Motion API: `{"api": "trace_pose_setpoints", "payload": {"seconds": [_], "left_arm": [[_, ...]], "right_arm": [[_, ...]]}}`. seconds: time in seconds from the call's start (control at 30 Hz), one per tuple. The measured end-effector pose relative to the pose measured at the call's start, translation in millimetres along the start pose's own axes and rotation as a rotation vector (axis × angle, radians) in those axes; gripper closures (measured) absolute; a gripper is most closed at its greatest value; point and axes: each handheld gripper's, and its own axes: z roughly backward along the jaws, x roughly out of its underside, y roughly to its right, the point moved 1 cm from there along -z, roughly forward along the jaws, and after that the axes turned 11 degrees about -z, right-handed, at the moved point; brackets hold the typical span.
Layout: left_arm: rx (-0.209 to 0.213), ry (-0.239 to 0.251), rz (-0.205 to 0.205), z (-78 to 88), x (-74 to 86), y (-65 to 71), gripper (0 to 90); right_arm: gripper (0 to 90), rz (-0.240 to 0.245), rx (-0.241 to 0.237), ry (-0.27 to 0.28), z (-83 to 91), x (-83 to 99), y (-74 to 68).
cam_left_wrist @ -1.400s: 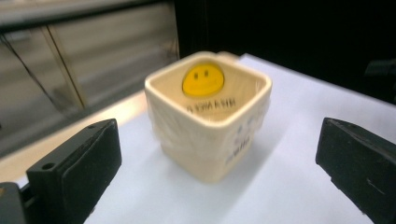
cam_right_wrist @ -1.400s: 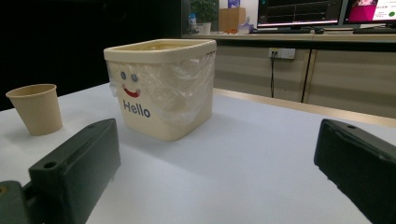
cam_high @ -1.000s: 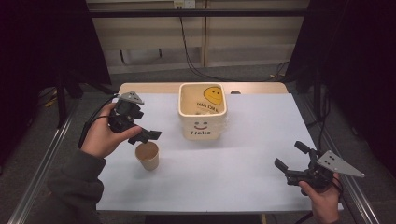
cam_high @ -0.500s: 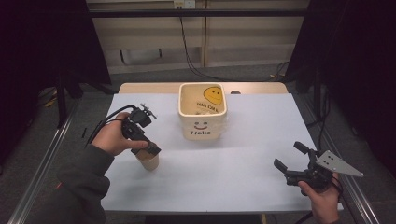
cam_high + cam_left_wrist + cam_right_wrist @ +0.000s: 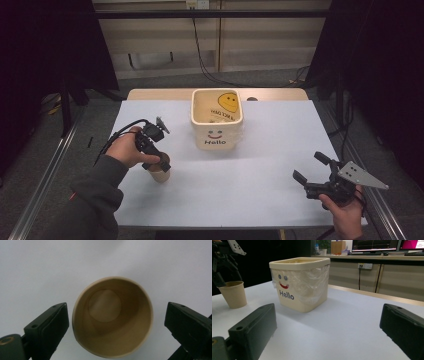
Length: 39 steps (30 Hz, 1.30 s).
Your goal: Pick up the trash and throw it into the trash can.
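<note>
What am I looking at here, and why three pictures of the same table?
A person holds a two-jaw tool in each hand. One camera looks down from above; the other two ride on the tools. On the white table stand a paper cup and a cream bin marked "Hello". The left gripper is poised over the empty cup, jaws open either side of it, not touching. The right gripper rests open near the table's corner, holding nothing.
</note>
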Motion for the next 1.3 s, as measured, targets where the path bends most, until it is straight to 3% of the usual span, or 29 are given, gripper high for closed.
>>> {"api": "trace_pose_setpoints", "payload": {"seconds": [0.17,0.2,0.23,0.3,0.4,0.67,0.8,0.93,1.13,1.3], "left_arm": [[0.022,-0.027,0.022,-5.2,1.0,-1.7,20.0],[0.026,-0.034,0.026,-4.3,1.2,-2.4,20.2],[0.032,-0.021,0.059,-3.0,0.9,-1.7,20.8],[0.041,-0.030,0.047,-1.7,0.9,-2.5,21.5],[0.043,-0.014,0.065,3.5,-0.8,-0.3,21.9],[0.054,-0.005,0.031,35.0,-13.8,1.9,22.3],[0.045,0.010,0.010,57.8,-27.8,4.9,22.3],[0.062,0.022,0.002,70.3,-35.5,5.7,22.3],[0.048,0.043,0.006,96.3,-51.4,5.7,22.3],[0.049,0.032,-0.017,115.6,-62.8,3.4,22.3]], "right_arm": [[0.3,-0.005,-0.005,-0.001,-0.1,0.1,-0.1],[0.3,-0.004,-0.006,0.001,-0.3,0.1,0.0],[0.3,-0.003,-0.006,0.002,-0.4,0.0,0.0],[0.3,0.000,-0.007,0.002,-0.5,0.0,0.0],[0.3,-0.002,-0.008,-0.001,-0.5,0.0,-0.1],[0.4,-0.008,-0.003,-0.001,-0.1,-0.2,-0.8],[0.4,-0.008,-0.003,0.000,0.0,-0.2,-0.8],[0.4,-0.002,-0.008,-0.002,0.5,-0.3,-0.6],[0.4,-0.003,-0.013,-0.003,0.5,-0.4,-0.6],[0.4,-0.004,-0.013,-0.004,0.4,-0.3,-0.6]]}}
